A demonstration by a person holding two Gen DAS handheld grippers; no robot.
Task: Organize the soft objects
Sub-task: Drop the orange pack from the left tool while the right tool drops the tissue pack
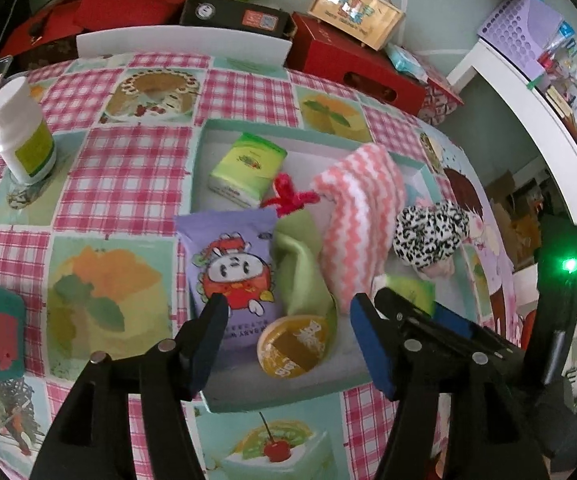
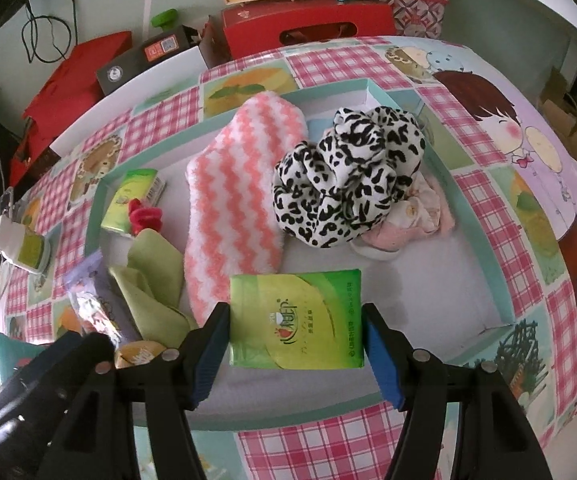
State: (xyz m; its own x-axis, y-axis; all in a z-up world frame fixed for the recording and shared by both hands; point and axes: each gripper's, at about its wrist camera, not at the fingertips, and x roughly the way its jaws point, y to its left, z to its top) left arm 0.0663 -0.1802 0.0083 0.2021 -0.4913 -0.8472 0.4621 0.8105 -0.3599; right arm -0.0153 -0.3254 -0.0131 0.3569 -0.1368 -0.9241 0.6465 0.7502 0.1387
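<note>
— Which step are they on, would you say?

— Filling the tray, I'd judge. Most of the soft things already lie in it: the pink zigzag cloth, the leopard-print scrunchie, a green cloth, a purple wipes pack.

— And the right gripper?

— Its jaws stand either side of a green tissue pack lying flat on the tray floor at the near edge. The left pad looks to touch the pack's side, and there's a sliver of a gap at the other — so not a firm pinch, but I can't tell if it's letting go or closing in.

— The left gripper?

— Released — the jaws stand open above a round yellow packet and the wipes pack, gripping nothing.

— What next, then?

— If the tissue pack is being set down, lift straight up without dragging it. Then look beyond the tray — a white bottle stands on the checked tablecloth, though that's hardly soft.
</note>
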